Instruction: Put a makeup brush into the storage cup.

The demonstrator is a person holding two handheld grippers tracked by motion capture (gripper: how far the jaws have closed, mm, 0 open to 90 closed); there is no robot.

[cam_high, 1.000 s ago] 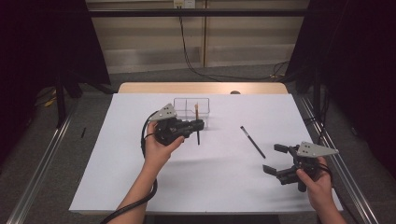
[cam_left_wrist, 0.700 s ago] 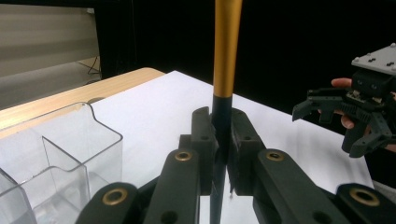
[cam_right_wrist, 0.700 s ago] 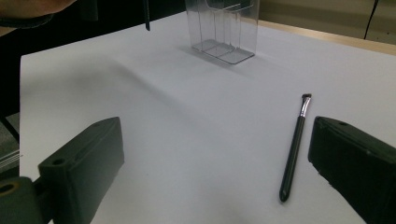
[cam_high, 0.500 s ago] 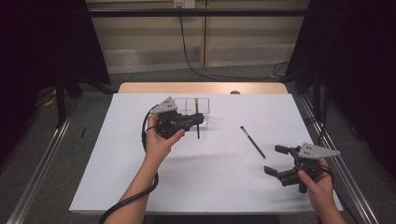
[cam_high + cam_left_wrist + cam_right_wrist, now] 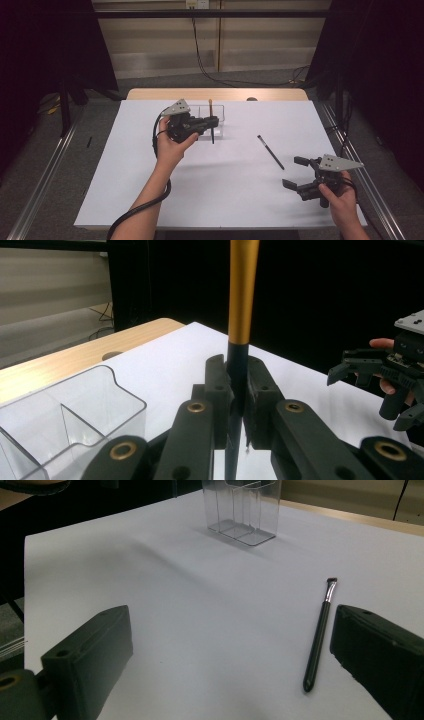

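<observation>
Near the surface's far edge the left gripper (image 5: 212, 121) has its fingers (image 5: 220, 390) clamped on an upright brush (image 5: 243, 295) beside the organizer (image 5: 216, 111), the right gripper (image 5: 299, 174) gapes empty, and any tilt could make the brush catch the organizer's rim.

A lab: black curtains (image 5: 60, 45) and rails (image 5: 45, 170) surround a paper-covered table (image 5: 230, 200).

Open white counter (image 5: 220, 185) lies between the hands; the clear organizer (image 5: 212, 116) and, seemingly flat, a black brush (image 5: 270, 151) interrupt it.
</observation>
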